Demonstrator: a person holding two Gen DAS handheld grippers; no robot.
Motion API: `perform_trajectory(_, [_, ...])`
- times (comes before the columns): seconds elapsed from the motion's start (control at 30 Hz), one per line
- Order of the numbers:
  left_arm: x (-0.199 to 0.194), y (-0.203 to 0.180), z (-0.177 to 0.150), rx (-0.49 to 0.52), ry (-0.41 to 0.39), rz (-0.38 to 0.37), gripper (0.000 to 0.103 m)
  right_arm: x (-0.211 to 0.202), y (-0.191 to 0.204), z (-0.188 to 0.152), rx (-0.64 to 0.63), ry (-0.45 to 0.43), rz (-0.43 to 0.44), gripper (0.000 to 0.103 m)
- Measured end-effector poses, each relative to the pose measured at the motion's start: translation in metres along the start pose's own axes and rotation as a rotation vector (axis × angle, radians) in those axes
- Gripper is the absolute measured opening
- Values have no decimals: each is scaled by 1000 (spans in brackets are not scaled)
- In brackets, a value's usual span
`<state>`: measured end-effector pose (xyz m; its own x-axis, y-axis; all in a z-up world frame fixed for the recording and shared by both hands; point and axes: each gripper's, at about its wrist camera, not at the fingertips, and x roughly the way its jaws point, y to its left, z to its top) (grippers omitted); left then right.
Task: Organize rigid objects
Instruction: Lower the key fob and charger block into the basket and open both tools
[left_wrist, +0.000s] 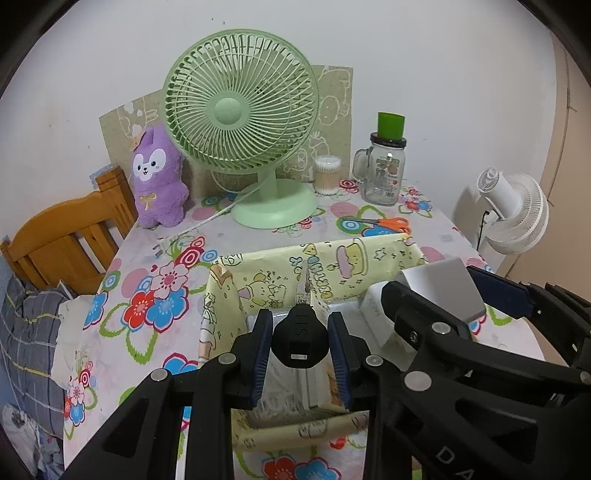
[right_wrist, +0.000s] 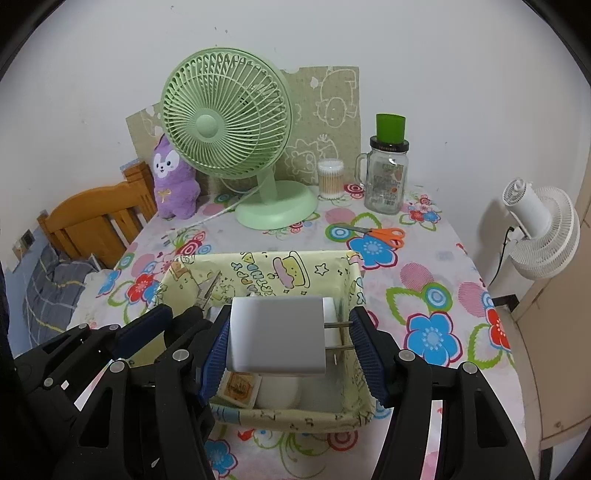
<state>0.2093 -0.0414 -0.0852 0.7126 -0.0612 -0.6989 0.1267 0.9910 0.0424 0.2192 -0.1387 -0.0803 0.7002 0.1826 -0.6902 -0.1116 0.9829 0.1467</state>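
White wall behind your flowered counter (left_wrist: 155, 258), glossy cloth under a ribbed green fan (left_wrist: 240, 110). Your fabric-lined basket (right_wrist: 295, 264) sits below both tools. Your right hand-held gripper (right_wrist: 288, 339) clamps a smooth white charger (right_wrist: 277, 336) above it; your left hand-held gripper (left_wrist: 300, 345) pinches black-handled nail clippers (left_wrist: 301, 338) over it.
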Motion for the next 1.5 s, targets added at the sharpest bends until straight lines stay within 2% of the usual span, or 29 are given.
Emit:
perform_trajectory(0.53, [46,20,1,-16,51,52,31,40,3,2,3,55,-17,65])
perform_trajectory(0.67, [47,20,-2,3,45,67,41,45,4,0,0,70,-9,65])
perform_trajectory(0.83, [47,19,-7,13,59,59,46,49,5,-4,-4,82,-7,65])
perform_trajectory(0.9, [46,16,-9,34,65,48,56,53,4,-6,0,94,-6,65])
perform_trajectory(0.93, [44,12,-11,49,69,30,65,54,4,-6,-1,98,-6,65])
perform_trajectory(0.97, [43,11,-11,51,71,18,70,56,4,-7,1,105,-6,65])
perform_trajectory(1.2, [38,8,-16,55,75,7,72,63,7,-9,-21,109,4,65])
perform_trajectory(1.33, [36,9,-17,41,78,-20,78,65,9,-9,-21,102,15,68])
perform_trajectory(1.43, [36,8,-17,36,80,-34,81,64,9,-9,-19,96,28,78])
perform_trajectory(1.5, [35,8,-17,34,83,-34,81,64,9,-8,-19,100,35,80])
